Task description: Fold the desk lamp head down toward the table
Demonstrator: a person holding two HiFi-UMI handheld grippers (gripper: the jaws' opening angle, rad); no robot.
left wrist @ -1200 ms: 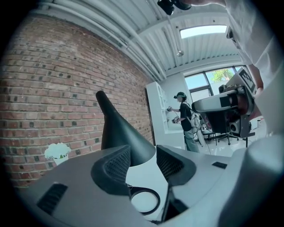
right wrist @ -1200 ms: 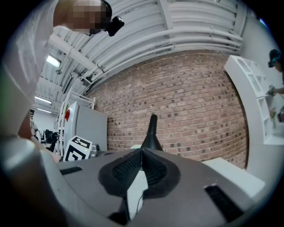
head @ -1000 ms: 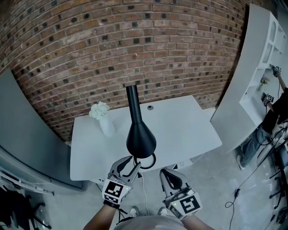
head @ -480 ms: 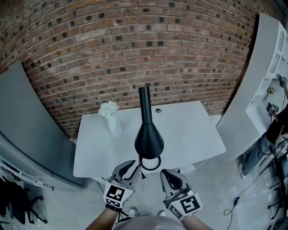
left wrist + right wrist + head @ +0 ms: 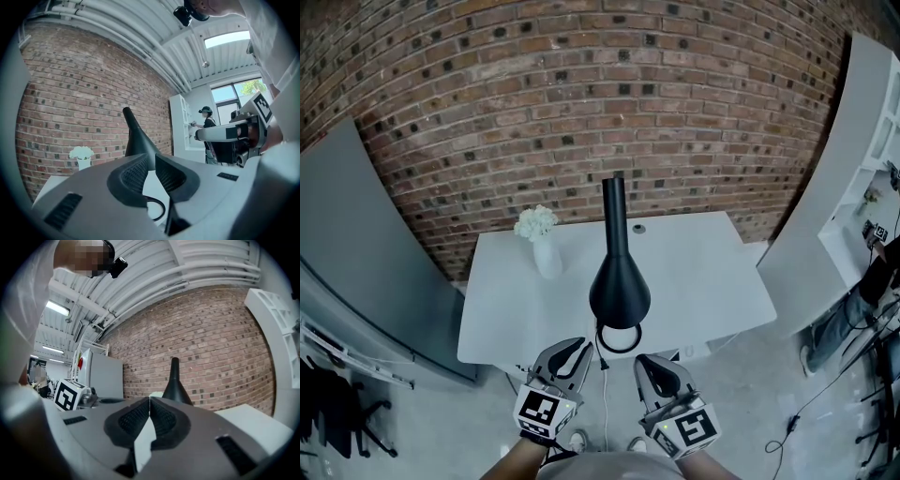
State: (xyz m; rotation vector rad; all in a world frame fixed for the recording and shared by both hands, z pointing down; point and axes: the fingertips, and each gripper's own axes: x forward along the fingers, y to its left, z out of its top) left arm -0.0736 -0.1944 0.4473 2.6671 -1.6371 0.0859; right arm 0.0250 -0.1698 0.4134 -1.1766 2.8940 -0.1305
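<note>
- Brick wall [image 5: 581, 112] backs the white tabletop [image 5: 703, 281]. The desk lamp [image 5: 619, 281] stands at the tabletop's near edge. Its lamp head [image 5: 620, 292] is upright, narrow end up, and not yet folded. The ring base [image 5: 619, 338] sits close to the lip.
- Risk, tipping: I judge that a push high on the lamp head could rock the ring base off the near edge instead of bending the joint. Brace the base first.
- Risk, slipping: the lamp head is a smooth flared cone, so a pinch on it may slide toward the narrow end.
- Risk, collateral: the vase [image 5: 546, 255] stands left of the lamp, apart from it. A sideways swing could reach it.
- Left tool [image 5: 581, 352]: just short of the ring base, slightly to its left, not touching. Its jaws have just been closing to a narrow gap, with nothing between them.
- Right tool [image 5: 649, 364]: beside the left tool, short of the base and slightly to its right. Jaws pressed together, empty.
</note>
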